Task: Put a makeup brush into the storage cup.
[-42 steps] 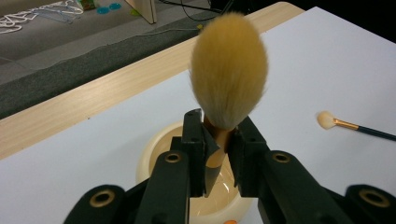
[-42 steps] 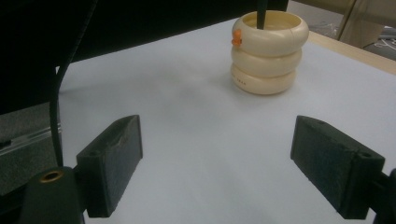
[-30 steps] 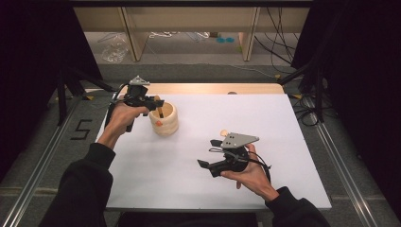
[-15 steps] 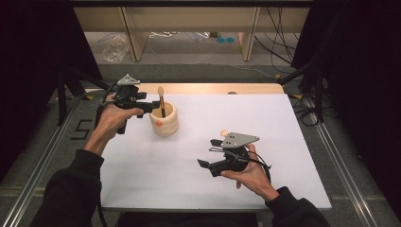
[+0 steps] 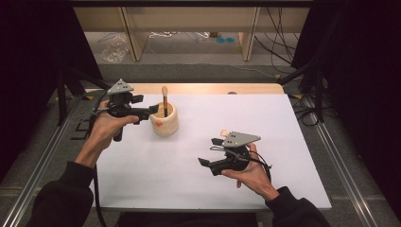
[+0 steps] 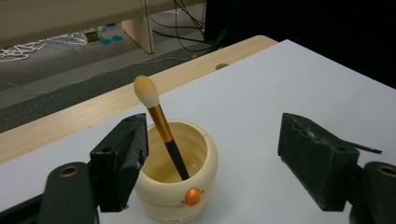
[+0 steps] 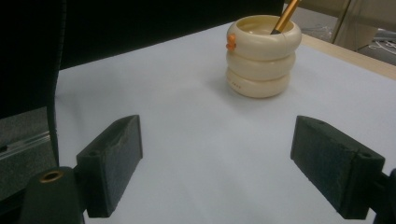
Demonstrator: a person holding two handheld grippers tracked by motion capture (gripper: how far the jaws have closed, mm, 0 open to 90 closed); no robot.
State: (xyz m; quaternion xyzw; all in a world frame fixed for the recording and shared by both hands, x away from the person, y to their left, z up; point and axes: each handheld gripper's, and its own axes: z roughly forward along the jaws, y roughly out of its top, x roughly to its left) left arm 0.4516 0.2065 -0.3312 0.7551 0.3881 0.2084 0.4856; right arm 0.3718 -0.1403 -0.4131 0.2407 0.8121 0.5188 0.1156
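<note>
Cream-coloured and ringed like three stacked doughnuts, the ceramic cup (image 6: 177, 175) is standing on the white-topped bench (image 5: 265, 127) toward its far left, holding a black-and-gold makeup brush with a pale tuft (image 6: 161, 126) that is leaning loosely against its rim. The left tool (image 6: 219, 158), whose jaws have just been opening with nothing clamped between them, is hovering so close that one jaw is risking clipping the rim or the brush and tipping the lot. The right tool (image 7: 229, 165) is idling wide apart well away, and the small marking under the cup's orange button is staying too tiny to read.
</note>
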